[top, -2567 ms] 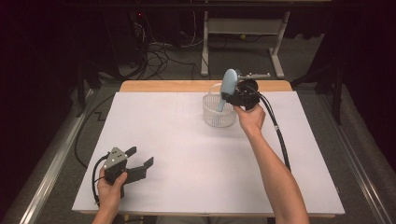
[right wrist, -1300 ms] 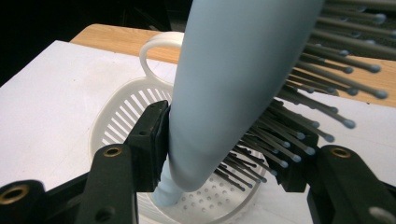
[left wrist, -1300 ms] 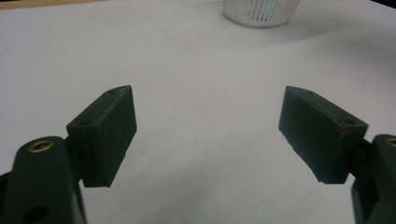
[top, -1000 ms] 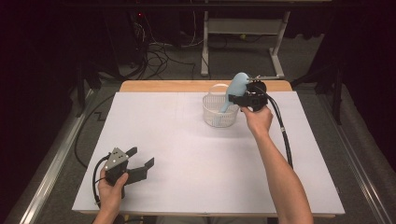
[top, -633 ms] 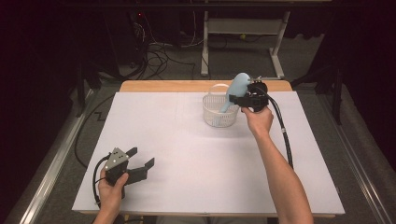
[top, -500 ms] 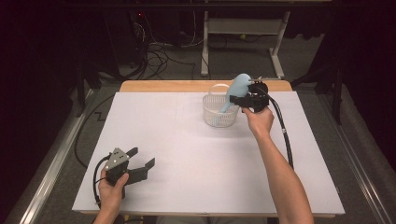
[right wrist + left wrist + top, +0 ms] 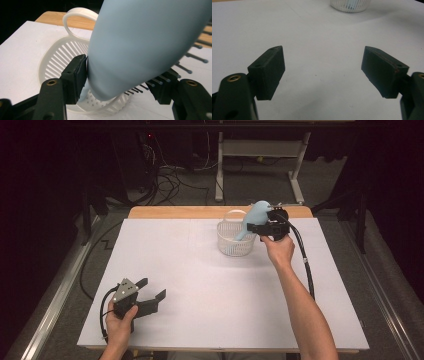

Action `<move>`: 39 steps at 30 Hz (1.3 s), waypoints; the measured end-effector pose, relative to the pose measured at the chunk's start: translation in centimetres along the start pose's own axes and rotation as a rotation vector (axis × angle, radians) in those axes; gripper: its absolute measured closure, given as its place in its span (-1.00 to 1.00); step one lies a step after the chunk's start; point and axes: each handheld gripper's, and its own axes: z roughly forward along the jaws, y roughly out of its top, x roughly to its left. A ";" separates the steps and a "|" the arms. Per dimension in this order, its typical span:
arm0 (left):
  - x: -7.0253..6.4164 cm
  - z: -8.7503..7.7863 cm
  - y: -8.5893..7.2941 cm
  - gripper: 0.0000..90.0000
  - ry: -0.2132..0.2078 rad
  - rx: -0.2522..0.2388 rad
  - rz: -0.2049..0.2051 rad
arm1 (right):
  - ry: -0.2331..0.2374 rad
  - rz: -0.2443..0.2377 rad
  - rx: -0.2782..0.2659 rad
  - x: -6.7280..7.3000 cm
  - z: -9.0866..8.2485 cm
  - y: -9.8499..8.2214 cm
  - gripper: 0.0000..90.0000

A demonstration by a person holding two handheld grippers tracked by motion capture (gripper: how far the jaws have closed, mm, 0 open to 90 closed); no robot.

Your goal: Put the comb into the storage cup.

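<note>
A light blue hairbrush point(image 7: 255, 215) leans with its handle down inside a white slotted basket point(image 7: 231, 245) at the back of the table. My right gripper point(image 7: 257, 226) reaches in from the right and has the brush head between its jaws. In the right gripper view the left pad touches the smooth back of the hairbrush point(image 7: 140, 45) and the bristles meet the right pad; the gripper point(image 7: 120, 80) has just been opening, above the basket point(image 7: 57, 57). My left gripper point(image 7: 152, 288) rests open near the front left, nothing between its jaws point(image 7: 324, 65).
A white sheet point(image 7: 200, 285) covers the table, with a strip of wood point(image 7: 190, 211) bare along the far edge. The right gripper's black cable point(image 7: 305, 260) trails down the right side. The basket's base point(image 7: 349, 5) shows far off in the left gripper view.
Since the oldest frame the brush has tipped from nearly upright to leaning right in the basket. Over the last second neither hand nor brush has visibly moved.
</note>
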 end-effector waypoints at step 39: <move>0.5 0.1 -0.2 -0.56 0.007 -0.001 -0.038 | -0.010 -0.045 -0.065 -0.7 -4.0 -0.7 -0.25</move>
